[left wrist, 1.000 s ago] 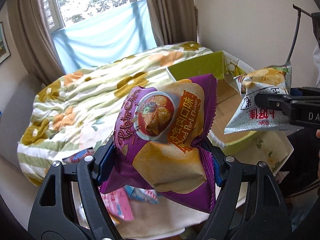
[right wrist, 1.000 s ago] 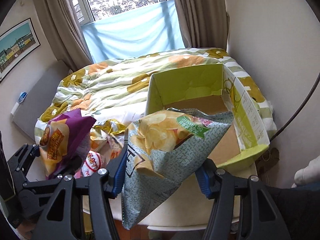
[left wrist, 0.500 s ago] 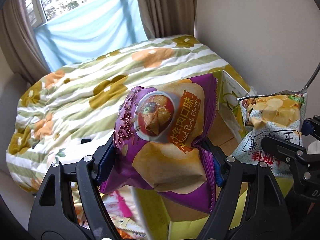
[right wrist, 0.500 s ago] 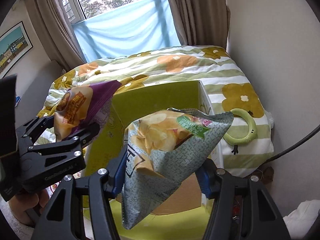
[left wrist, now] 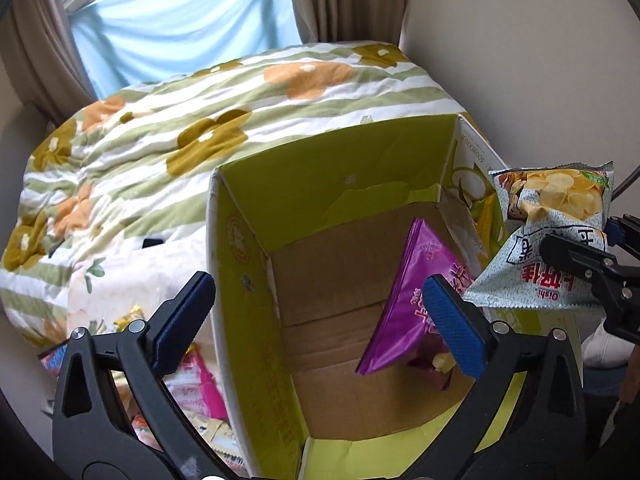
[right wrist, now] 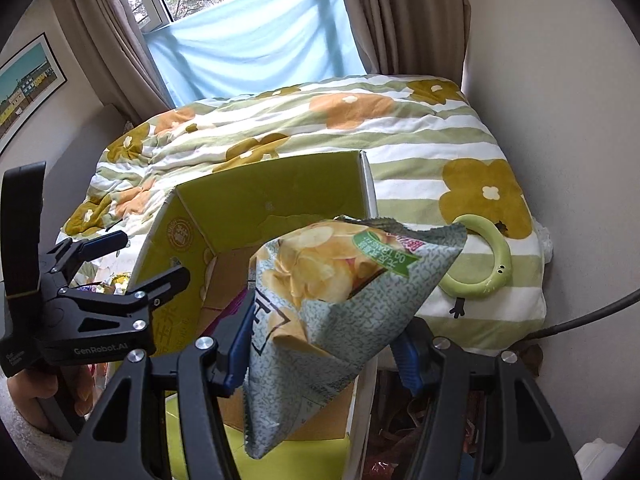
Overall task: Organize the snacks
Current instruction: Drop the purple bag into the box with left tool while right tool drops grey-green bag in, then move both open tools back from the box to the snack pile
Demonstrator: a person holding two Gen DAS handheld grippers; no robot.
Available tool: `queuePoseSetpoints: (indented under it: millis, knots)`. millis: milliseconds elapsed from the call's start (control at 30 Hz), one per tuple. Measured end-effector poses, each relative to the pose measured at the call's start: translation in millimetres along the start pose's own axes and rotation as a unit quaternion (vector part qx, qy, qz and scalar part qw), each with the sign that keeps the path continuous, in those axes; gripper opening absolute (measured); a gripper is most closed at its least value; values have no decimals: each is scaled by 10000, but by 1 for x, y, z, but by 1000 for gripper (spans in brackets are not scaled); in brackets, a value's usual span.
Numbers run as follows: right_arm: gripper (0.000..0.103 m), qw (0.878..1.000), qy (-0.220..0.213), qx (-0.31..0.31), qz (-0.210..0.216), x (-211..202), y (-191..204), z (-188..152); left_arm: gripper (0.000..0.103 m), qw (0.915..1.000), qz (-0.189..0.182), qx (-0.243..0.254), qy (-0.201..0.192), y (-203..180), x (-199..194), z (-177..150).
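Note:
My left gripper (left wrist: pixel 318 314) hangs over the open green cardboard box (left wrist: pixel 320 184). Its jaws are opening wide and nothing is between them. The purple chip bag (left wrist: pixel 408 312) stands inside the box, free of the pads and leaning on the right wall. My right gripper (right wrist: pixel 322 344) is shut on a grey-green potato chip bag (right wrist: pixel 336 300), held above the box's (right wrist: pixel 272 192) right side. That chip bag (left wrist: pixel 552 248) also shows at the right edge of the left wrist view. The left gripper (right wrist: pixel 150 258) shows at the left of the right wrist view.
The box lies on a bed with a green-striped floral duvet (left wrist: pixel 180 120). Several loose snack packets (left wrist: pixel 200 380) lie left of the box. A green ring toy (right wrist: pixel 480 264) rests on the duvet to the right, near the wall and a dark cable (right wrist: pixel 580 320).
Both grippers moved across from the snack pile to above the box. The left gripper opened and the purple bag dropped into the box. The right still grips its bag.

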State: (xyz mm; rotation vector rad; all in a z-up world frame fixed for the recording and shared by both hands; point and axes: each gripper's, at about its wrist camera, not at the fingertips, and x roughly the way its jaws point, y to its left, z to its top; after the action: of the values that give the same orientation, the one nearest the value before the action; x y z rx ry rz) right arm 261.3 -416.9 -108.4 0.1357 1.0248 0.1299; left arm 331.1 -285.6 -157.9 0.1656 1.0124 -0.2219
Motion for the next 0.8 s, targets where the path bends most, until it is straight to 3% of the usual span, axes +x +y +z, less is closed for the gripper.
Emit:
queuePoseSetpoints:
  millis: [200,500,533,600,633,667,800]
  knots:
    - [56,9994,-104,-161,284,2,10,22,103,9993,244,-275,-75,17,-19,-11]
    - [57,9975,87,-187,682,46,29,59,103,9978,431,-482,-155,30,-32,-15]
    - [60,9973,69,-182,702,51,29,62,103,9975,471,-501,-153,31,-33,-17]
    - [79,9974,42,-99,714,61,28,65,103,9971,518,-545,-122,34,-32,-19]
    - [97,9973,46,-46,736,64,27,65,103,9969,533,-571,-99,35,-31,-20]
    - [102,9972,5,14,748,65,26,64,102,9967,547,-595,-72,35,-30,-22]
    - [102,9970,-45,21,769,63,25,57,103,9958,557,-721,5,39,-28,-27]
